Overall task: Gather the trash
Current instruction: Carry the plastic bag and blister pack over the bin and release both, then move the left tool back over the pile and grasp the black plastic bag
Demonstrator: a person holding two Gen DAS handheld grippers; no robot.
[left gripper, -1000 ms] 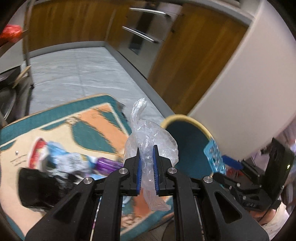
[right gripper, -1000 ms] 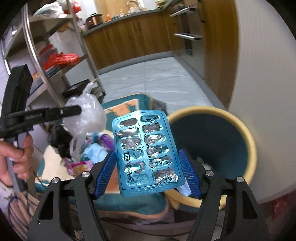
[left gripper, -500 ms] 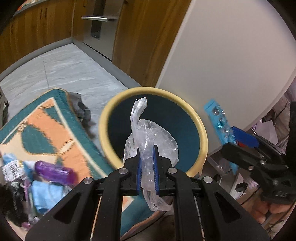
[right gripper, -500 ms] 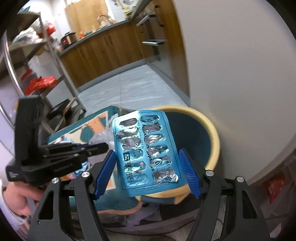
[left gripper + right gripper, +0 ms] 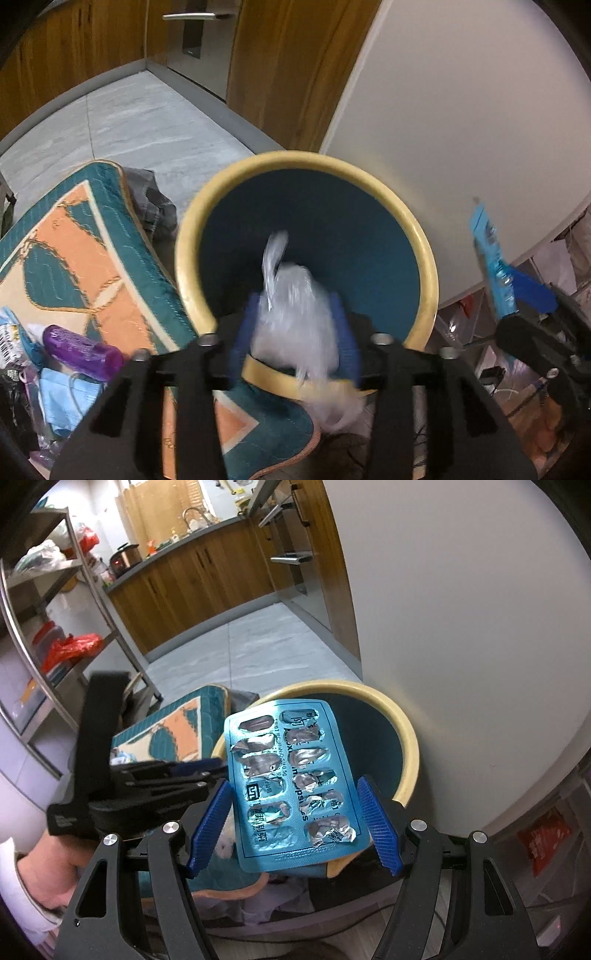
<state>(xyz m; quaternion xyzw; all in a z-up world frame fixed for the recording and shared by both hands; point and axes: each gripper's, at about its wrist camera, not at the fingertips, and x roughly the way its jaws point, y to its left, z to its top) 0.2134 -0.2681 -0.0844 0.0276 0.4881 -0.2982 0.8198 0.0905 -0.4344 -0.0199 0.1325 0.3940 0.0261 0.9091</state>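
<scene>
A crumpled clear plastic bag (image 5: 291, 295) shows blurred between the blue pads of my left gripper (image 5: 295, 339), whose jaws are opening right over the near rim of the yellow-rimmed teal bin (image 5: 417, 236). The pads stand off the bag's sides. My right gripper (image 5: 293, 819) is shut on a blue blister pack (image 5: 291, 782), gripped across its width and held upright in front of the bin (image 5: 402, 731). In the left wrist view that pack (image 5: 491, 258) shows edge-on to the right of the bin. The left gripper's fingers (image 5: 199, 771) reach in from the left in the right wrist view.
A teal and orange mat (image 5: 92, 258) lies left of the bin, with a purple bottle (image 5: 81, 350), a blue face mask (image 5: 62, 398) and other litter on it. A white wall (image 5: 461, 129) stands close behind the bin. A metal shelf rack (image 5: 55, 627) is at the left.
My left gripper swung from above the mat to over the bin, and its jaws have parted around the bag, which now blurs. The right gripper drew nearer the bin, still holding the pack.
</scene>
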